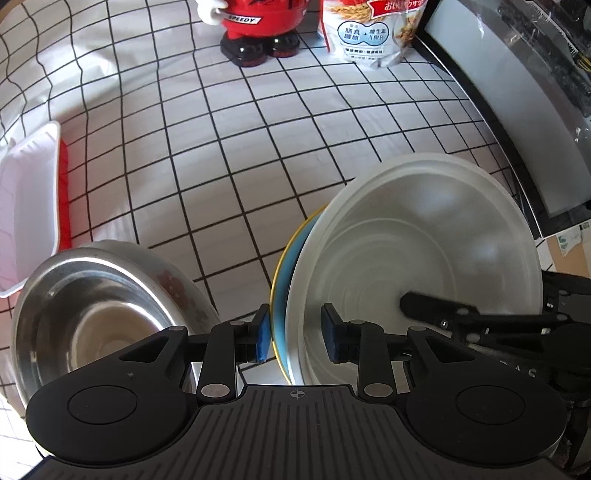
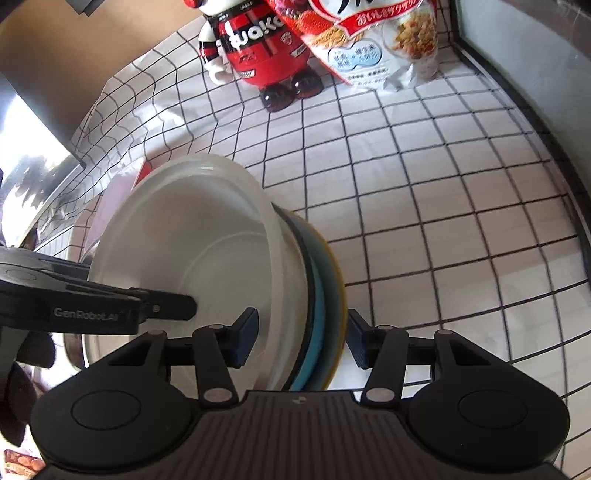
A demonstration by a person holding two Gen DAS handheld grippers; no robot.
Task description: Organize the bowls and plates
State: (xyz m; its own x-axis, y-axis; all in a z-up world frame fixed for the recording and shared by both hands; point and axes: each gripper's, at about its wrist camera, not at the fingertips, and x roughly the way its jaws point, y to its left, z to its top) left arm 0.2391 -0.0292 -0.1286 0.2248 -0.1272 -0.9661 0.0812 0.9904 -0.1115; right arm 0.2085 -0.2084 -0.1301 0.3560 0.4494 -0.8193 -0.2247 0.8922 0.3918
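Note:
A white bowl (image 1: 417, 258) sits nested in a blue plate with a yellow rim (image 1: 281, 288). My left gripper (image 1: 295, 338) straddles the rims of this stack, its jaws apart with small gaps to the rims. In the right wrist view the white bowl (image 2: 195, 251) and the blue plate (image 2: 321, 306) stand between the fingers of my right gripper (image 2: 301, 343), jaws apart around the rims, gaps showing. Each gripper's finger reaches into the bowl in the other's view. A steel bowl (image 1: 99, 317) sits at the left.
A white tray over a red one (image 1: 29, 206) lies at the far left. A red toy figure (image 1: 255, 26) and a cereal bag (image 1: 373, 29) stand at the back on the checked tablecloth (image 1: 221, 147). A black-framed panel (image 1: 517, 110) borders the right.

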